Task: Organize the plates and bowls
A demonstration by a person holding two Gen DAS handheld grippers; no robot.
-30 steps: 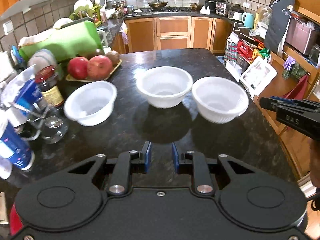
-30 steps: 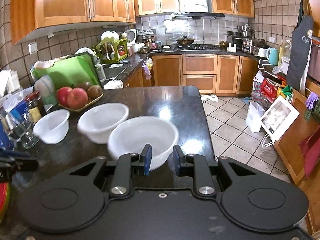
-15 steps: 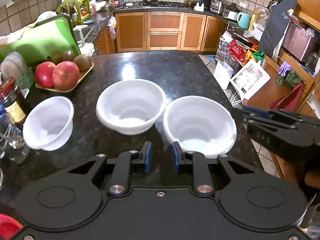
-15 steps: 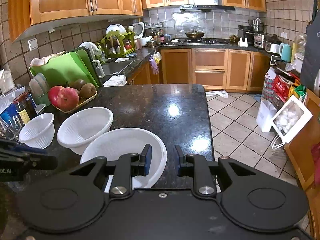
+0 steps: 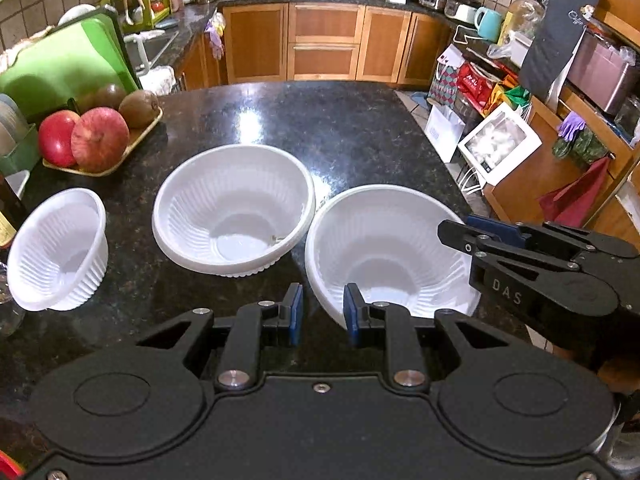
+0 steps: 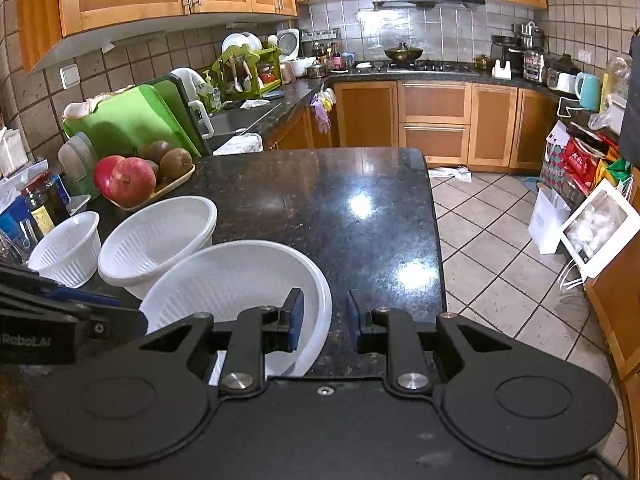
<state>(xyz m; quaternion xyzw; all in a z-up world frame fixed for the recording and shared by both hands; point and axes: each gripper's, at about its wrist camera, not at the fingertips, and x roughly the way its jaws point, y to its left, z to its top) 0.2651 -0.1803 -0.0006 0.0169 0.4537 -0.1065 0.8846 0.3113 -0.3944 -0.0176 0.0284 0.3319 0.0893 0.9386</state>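
Observation:
Three white ribbed bowls stand in a row on the black granite counter [image 5: 340, 120]: a small bowl [image 5: 60, 248] at the left, a medium bowl [image 5: 234, 208] in the middle, and a large bowl [image 5: 388, 252] at the right. My left gripper [image 5: 322, 312] is open, and the large bowl's near-left rim lies in the narrow gap between its blue pads. My right gripper [image 6: 324, 318] is open too, straddling the large bowl's [image 6: 232, 280] right rim. No pad presses on the rim. Each gripper also shows in the other's view: right gripper [image 5: 456, 230], left gripper [image 6: 120, 312].
A tray of apples and kiwis [image 5: 100, 136] sits behind the small bowl, with a green cutting board [image 5: 68, 64] beyond it. A bottle [image 6: 42, 200] and a glass [image 6: 20, 236] crowd the left edge. The counter's right edge drops to a tiled floor [image 6: 500, 240] with bags.
Both grippers have come forward and down onto the large bowl from opposite sides. The bowls have not moved, and the jaw gaps look the same.

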